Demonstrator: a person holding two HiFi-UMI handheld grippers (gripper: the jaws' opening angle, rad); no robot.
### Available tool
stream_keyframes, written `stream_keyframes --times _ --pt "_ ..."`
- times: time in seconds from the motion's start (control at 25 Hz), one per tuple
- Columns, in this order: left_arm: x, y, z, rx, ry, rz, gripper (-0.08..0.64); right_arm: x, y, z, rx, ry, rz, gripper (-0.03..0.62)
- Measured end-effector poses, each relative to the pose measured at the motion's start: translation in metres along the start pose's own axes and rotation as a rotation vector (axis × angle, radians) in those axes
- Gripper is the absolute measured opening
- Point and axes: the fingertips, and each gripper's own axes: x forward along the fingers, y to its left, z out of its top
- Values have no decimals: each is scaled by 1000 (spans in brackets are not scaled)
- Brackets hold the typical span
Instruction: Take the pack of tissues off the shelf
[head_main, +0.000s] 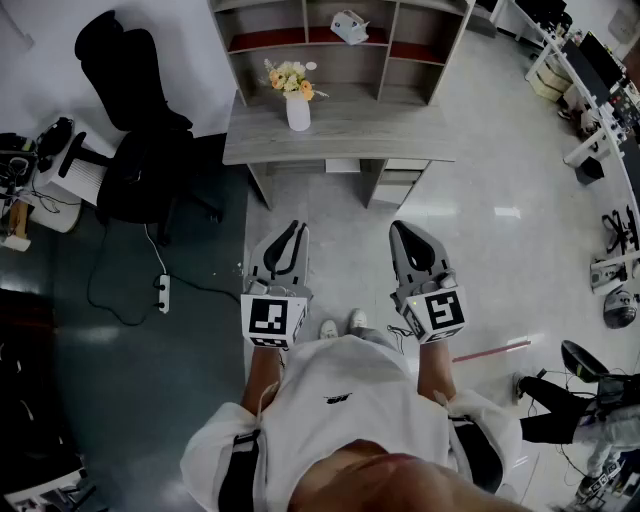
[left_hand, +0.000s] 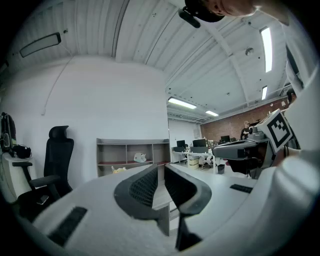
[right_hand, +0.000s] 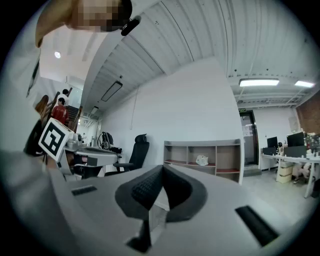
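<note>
The pack of tissues (head_main: 350, 27) is a white bundle lying on the middle board of the grey shelf (head_main: 410, 52), far ahead of me; it also shows small as the pack (left_hand: 140, 158) and the pack (right_hand: 202, 160). My left gripper (head_main: 298, 228) is held low in front of my body, well short of the shelf, empty, its jaws together with only a thin slit in the left gripper view (left_hand: 161, 167). Level with it, my right gripper (head_main: 400, 230) is empty too, its tips touching (right_hand: 162, 167).
A grey desk (head_main: 340, 140) stands in front of the shelf, with a white vase of flowers (head_main: 297, 100) on it. A black office chair (head_main: 140, 130) is at the left, and a power strip (head_main: 162, 292) with its cable lies on the floor. More desks (head_main: 590, 80) line the right.
</note>
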Motion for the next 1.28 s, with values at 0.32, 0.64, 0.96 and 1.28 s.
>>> stream_keyframes --times 0.32,0.64,0.96,1.28 --pt "-4 4 -4 -9 -2 -23 58 4 10 -3 24 -1 -25 25" --pt "-3 6 -10 -5 2 -47 58 6 16 -13 28 8 -49 25" --pt "22 19 -9 6 0 -40 58 30 -1 -15 25 8 -46 25" --pt "61 28 -13 9 11 -16 58 62 -31 -21 28 14 -19 25"
